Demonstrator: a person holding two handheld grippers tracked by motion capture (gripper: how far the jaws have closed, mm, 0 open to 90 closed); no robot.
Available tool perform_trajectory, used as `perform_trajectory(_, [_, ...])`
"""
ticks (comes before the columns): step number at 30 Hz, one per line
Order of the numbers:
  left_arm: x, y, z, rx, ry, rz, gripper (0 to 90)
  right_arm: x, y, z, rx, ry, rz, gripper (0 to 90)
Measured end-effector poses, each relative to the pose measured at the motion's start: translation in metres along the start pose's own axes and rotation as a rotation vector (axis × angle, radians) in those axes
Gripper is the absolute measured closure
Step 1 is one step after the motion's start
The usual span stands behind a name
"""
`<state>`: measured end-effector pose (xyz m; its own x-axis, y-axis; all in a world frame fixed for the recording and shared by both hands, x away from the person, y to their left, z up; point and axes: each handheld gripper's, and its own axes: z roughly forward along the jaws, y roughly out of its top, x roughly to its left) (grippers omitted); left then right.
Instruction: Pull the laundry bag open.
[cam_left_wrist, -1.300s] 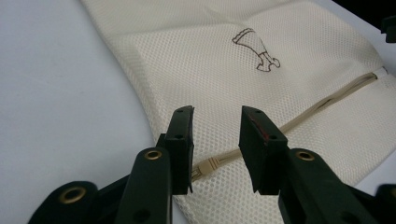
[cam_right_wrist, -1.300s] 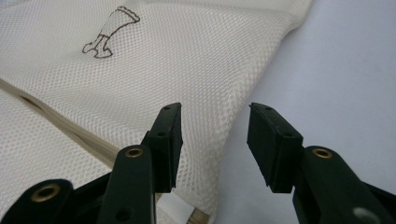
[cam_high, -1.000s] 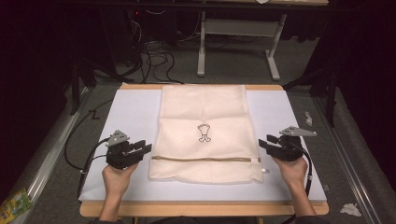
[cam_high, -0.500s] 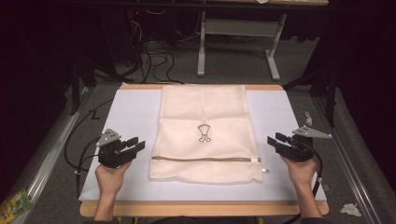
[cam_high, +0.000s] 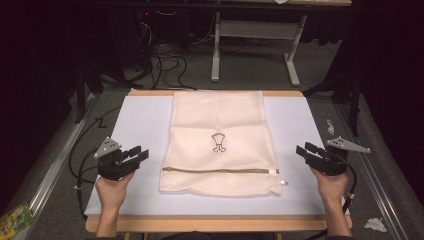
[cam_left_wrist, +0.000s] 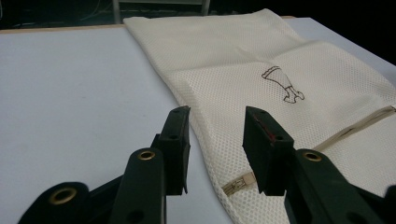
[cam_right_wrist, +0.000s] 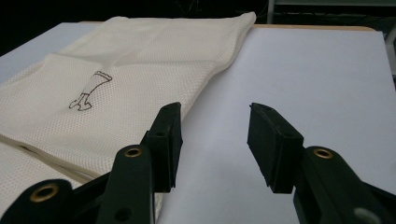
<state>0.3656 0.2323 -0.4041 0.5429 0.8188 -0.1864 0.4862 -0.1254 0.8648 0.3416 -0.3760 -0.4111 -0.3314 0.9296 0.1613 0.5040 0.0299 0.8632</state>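
While my left hand (cam_high: 112, 192) is resting near the left edge of the white tabletop (cam_high: 137, 125), I am holding my left gripper (cam_high: 131, 156) with its jaws parted and gripping nothing, just beside the cream mesh laundry bag (cam_high: 220, 125). That bag is lying flat along the middle of the tabletop, zipped across its near part by a tan zipper (cam_high: 215, 170), and I cannot tell whether anything is inside it. A small dark printed figure (cam_high: 218, 142) is sitting at the bag's centre. My left gripper view is showing the mesh weave and a small tag (cam_left_wrist: 238, 183) on the bag's edge, which the high view is leaving too small to make out. Over on the right, my right gripper (cam_high: 306, 152) is hovering with jaws parted and empty, apart from the bag's right edge.
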Motion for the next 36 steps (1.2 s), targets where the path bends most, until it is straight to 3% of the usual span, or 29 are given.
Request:
perform_trajectory(23, [0.017,-0.01,-0.003,-0.001,0.057,-0.044,59.3,-0.023,-0.015,-0.015,-0.025,-0.03,0.066,55.7])
perform_trajectory(36, [0.025,-0.017,-0.001,0.003,0.084,-0.072,58.1,-0.026,-0.026,-0.013,-0.018,-0.032,0.078,55.7])
